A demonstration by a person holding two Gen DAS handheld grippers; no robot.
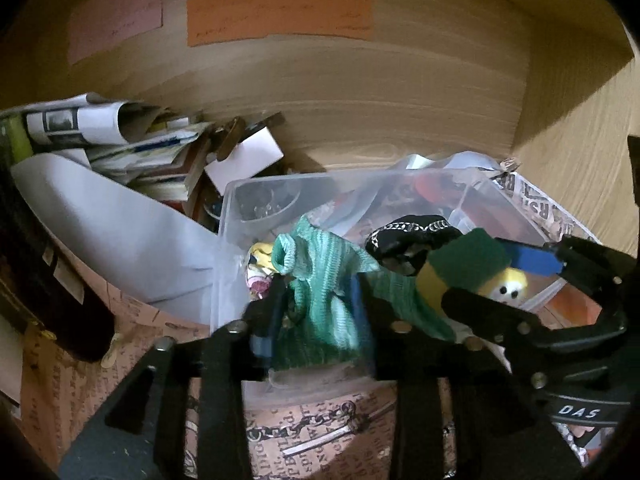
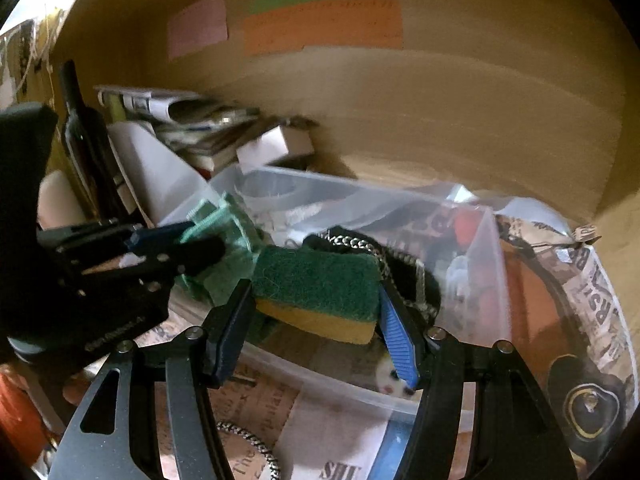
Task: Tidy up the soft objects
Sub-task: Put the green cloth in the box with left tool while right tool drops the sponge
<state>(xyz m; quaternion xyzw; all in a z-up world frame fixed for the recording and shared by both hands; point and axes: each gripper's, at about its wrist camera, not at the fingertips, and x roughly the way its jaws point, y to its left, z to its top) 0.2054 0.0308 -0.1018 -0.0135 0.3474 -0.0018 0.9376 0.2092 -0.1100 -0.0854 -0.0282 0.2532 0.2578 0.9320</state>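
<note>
My left gripper (image 1: pixel 316 300) is shut on a green knitted cloth (image 1: pixel 320 280) and holds it over the near edge of a clear plastic bin (image 1: pixel 276 184). My right gripper (image 2: pixel 316 304) is shut on a green and yellow sponge (image 2: pixel 320 292) above the same bin (image 2: pixel 486 256). In the left wrist view the sponge (image 1: pixel 468 256) and right gripper (image 1: pixel 520 280) sit at the right. In the right wrist view the cloth (image 2: pixel 224 232) and left gripper (image 2: pixel 180 244) sit at the left. A black patterned fabric (image 1: pixel 412 232) lies in the bin behind the sponge, also seen in the right wrist view (image 2: pixel 408 272).
A dark bottle (image 2: pixel 84 136) stands at the left. A pile of papers and books (image 1: pixel 132 148) lies behind the bin. Coloured paper notes (image 1: pixel 280 12) hang on the wooden back wall. A wooden side wall (image 1: pixel 580 168) closes the right. Printed paper (image 1: pixel 320 428) lines the shelf.
</note>
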